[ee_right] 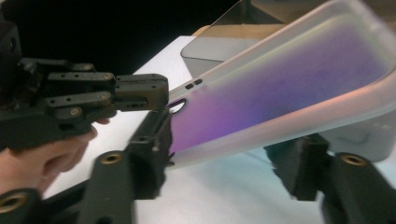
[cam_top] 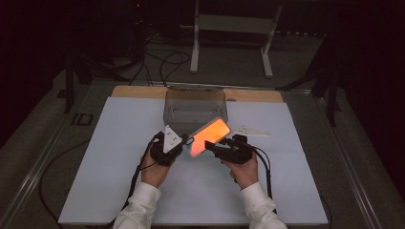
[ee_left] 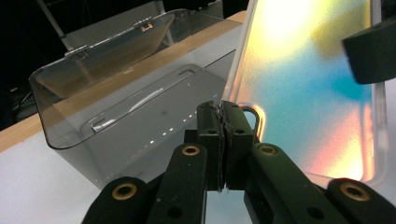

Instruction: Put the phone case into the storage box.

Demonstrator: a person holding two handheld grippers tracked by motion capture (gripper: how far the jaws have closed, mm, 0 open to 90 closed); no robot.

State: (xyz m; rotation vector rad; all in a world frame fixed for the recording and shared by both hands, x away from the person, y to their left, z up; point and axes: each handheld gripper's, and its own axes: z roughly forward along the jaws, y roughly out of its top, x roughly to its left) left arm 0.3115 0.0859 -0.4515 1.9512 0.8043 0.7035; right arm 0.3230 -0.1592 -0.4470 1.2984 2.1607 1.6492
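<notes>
Right hand-held gripper [ee_right: 224, 163] jaws spread around phone case [ee_right: 289, 88]; left hand-held gripper [ee_right: 156, 95] pinches case's edge.

Phone case [ee_left: 308, 93] — top edge cropped

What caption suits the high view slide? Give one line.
Two hand-held tools, left tool and right tool, hold an iridescent phone case before a clear bin.
</notes>
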